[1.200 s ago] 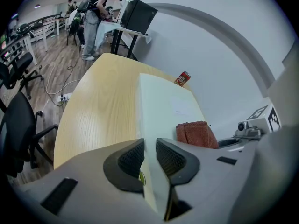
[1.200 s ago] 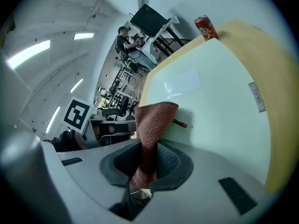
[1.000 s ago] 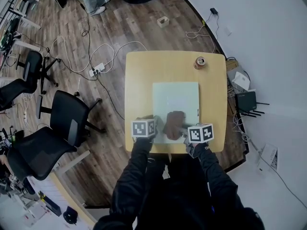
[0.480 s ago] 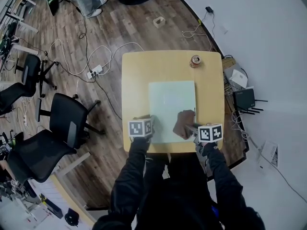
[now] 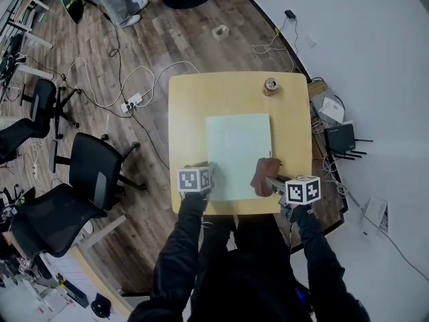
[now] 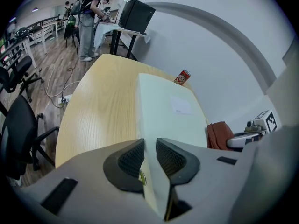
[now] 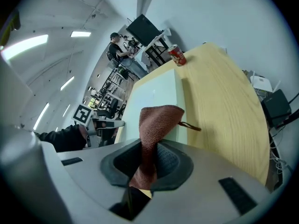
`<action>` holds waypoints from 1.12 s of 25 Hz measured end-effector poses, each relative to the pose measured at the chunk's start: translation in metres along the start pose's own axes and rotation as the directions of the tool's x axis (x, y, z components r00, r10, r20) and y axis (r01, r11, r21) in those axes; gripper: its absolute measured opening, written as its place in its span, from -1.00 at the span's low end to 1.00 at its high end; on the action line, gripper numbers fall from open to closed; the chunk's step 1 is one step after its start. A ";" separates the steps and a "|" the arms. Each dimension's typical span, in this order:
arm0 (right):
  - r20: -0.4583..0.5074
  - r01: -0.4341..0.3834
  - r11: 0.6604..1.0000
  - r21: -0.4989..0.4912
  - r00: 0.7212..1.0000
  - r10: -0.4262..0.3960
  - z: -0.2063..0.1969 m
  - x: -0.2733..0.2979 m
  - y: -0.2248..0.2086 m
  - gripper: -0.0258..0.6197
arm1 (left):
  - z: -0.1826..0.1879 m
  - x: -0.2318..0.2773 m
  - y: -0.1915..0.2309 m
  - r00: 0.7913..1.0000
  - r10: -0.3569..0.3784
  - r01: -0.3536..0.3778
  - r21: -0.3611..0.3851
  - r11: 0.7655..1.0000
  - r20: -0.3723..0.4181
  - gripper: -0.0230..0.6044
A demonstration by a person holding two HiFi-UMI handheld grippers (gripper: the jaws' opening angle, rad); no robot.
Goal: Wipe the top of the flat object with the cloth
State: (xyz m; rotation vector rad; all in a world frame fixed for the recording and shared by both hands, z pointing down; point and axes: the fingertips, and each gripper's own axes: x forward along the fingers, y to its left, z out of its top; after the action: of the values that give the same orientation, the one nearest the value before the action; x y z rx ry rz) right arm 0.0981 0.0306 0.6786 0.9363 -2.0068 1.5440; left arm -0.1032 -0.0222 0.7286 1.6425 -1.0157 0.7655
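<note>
A pale green flat board (image 5: 238, 154) lies on the square wooden table (image 5: 188, 106). My left gripper (image 5: 201, 183) is shut on the board's near left edge (image 6: 152, 171), its pads pressing both faces of the edge. My right gripper (image 5: 276, 183) is shut on a brown cloth (image 5: 263, 176), which hangs over the board's near right corner. In the right gripper view the cloth (image 7: 156, 120) rises from between the pads and drapes over the board's right edge (image 7: 175, 92).
A red drink can (image 5: 270, 85) stands at the table's far right; the same can (image 6: 182, 77) shows in the left gripper view. Office chairs (image 5: 100, 170) and floor cables (image 5: 134, 79) lie to the left. A router (image 5: 342, 139) and boxes sit right of the table.
My right gripper has dragged the brown cloth rightward across the board's near part, from its middle to the right edge. The left gripper has kept its hold on the board's near left edge.
</note>
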 end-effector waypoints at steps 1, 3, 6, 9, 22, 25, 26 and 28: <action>0.003 -0.010 1.000 -0.011 1.000 0.010 0.001 0.000 0.008 -0.69 | 0.000 0.000 0.000 1.000 -0.001 0.001 0.002 1.000 -0.002 -0.61; 0.008 -0.041 0.999 -0.026 0.999 0.041 0.003 0.002 0.026 -0.69 | 0.001 0.001 -0.001 1.000 -0.003 0.003 0.003 1.000 -0.006 -0.61; 0.002 -0.106 0.994 -0.033 0.994 0.106 0.000 0.012 0.059 -0.69 | 0.001 -0.001 -0.001 1.000 -0.008 0.008 0.001 1.000 -0.007 -0.61; -0.022 -0.171 0.985 -0.024 0.985 0.170 -0.009 0.030 0.087 -0.69 | 0.000 0.000 -0.001 1.000 -0.019 0.019 -0.004 1.000 -0.012 -0.61; -0.201 -0.287 0.958 0.006 0.938 0.282 -0.064 0.109 0.140 -0.69 | 0.002 0.001 -0.001 0.998 -0.051 0.051 -0.019 0.999 -0.030 -0.61; -0.213 -0.252 0.968 -0.008 0.946 0.245 -0.065 0.113 0.127 -0.69 | 0.001 0.002 0.000 0.998 -0.049 0.049 -0.020 0.999 -0.031 -0.61; -0.212 -0.243 0.970 -0.007 0.948 0.236 -0.065 0.112 0.122 -0.69 | 0.001 0.003 0.000 0.998 -0.049 0.048 -0.020 0.999 -0.032 -0.61; -0.216 -0.228 0.974 0.006 0.951 0.224 -0.069 0.110 0.111 -0.69 | 0.001 0.003 0.001 0.998 -0.048 0.047 -0.020 0.999 -0.032 -0.61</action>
State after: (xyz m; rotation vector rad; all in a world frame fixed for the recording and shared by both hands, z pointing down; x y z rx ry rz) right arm -0.0619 0.0857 0.7010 0.5185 -2.0219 1.6627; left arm -0.1024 -0.0239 0.7314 1.6268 -0.9550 0.7460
